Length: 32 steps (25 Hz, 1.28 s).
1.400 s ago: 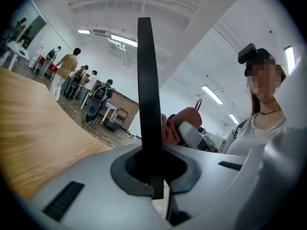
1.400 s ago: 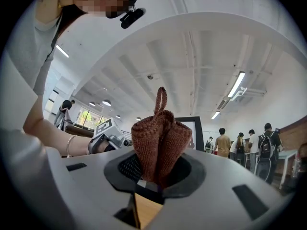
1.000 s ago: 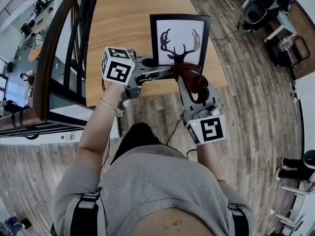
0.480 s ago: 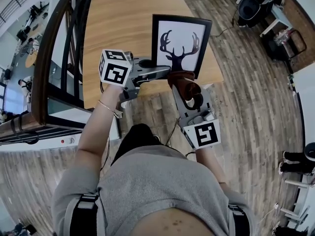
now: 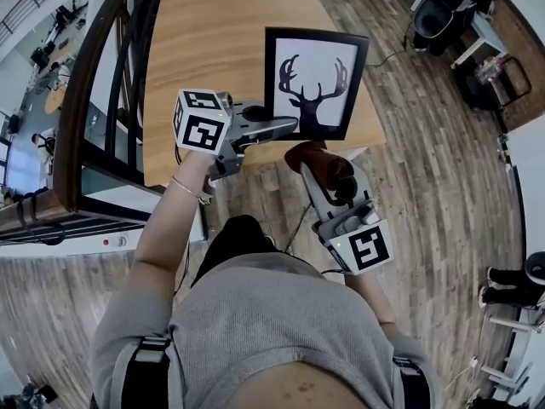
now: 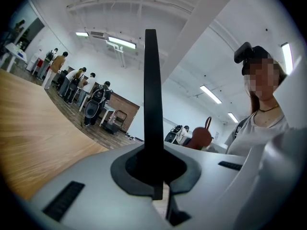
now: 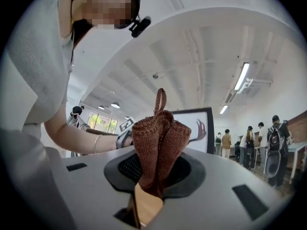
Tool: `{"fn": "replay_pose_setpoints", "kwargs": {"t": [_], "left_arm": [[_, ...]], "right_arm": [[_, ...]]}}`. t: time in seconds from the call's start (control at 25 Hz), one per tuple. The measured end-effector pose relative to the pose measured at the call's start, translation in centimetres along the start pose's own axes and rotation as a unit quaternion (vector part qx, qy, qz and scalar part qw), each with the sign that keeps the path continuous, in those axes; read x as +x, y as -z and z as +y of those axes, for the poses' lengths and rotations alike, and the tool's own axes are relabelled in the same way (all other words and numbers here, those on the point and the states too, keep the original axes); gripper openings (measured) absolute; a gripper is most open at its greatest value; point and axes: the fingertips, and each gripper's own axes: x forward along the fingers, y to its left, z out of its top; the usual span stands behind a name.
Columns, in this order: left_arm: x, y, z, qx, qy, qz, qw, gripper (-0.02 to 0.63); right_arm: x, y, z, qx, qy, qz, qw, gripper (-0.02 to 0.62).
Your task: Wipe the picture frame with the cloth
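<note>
Gripping the picture frame by its lower left corner, the left tool is clamped narrow on the black border, which we see edge-on between its jaws. A dark railing runs along the far left, beside the wooden tabletop. The frame is held above the tabletop's near right part, its deer print facing us and its long axis running away from the person. Whether its lower edge rests on the wood we cannot tell. Just right of the left tool, the right tool is closed on a bunched brown cloth, which sits just short of the frame's near edge, apart from the glass. We judge the right hand the one to wipe: the frame lies straight ahead of the cloth, with nothing between them. Office chairs stand well apart at the far right, out of the way.
</note>
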Motion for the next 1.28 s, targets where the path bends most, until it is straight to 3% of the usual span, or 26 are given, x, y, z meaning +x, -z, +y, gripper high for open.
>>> {"fn": "replay_pose_setpoints", "kwargs": {"t": [0.2, 0.64, 0.84, 1.28], "left_arm": [[0.0, 0.0, 0.0, -0.005, -0.001, -0.004, 1.0000, 0.017], [-0.2, -0.2, -0.5, 0.004, -0.003, 0.008, 1.0000, 0.017], [-0.2, -0.3, -0.7, 0.005, 0.005, 0.001, 1.0000, 0.017], [-0.1, -0.5, -1.3, 0.019, 0.023, -0.020, 0.9994, 0.017]], "right_arm": [[-0.1, -7.7, -3.0, -0.055, 0.028, -0.088, 0.994, 0.097], [2.9, -15.3, -9.0, -0.110, 0.108, -0.167, 0.974, 0.097], [4.0, -15.9, -11.4, -0.125, 0.140, -0.181, 0.965, 0.097], [4.7, -12.5, -12.1, -0.119, 0.128, -0.146, 0.974, 0.097]]}}
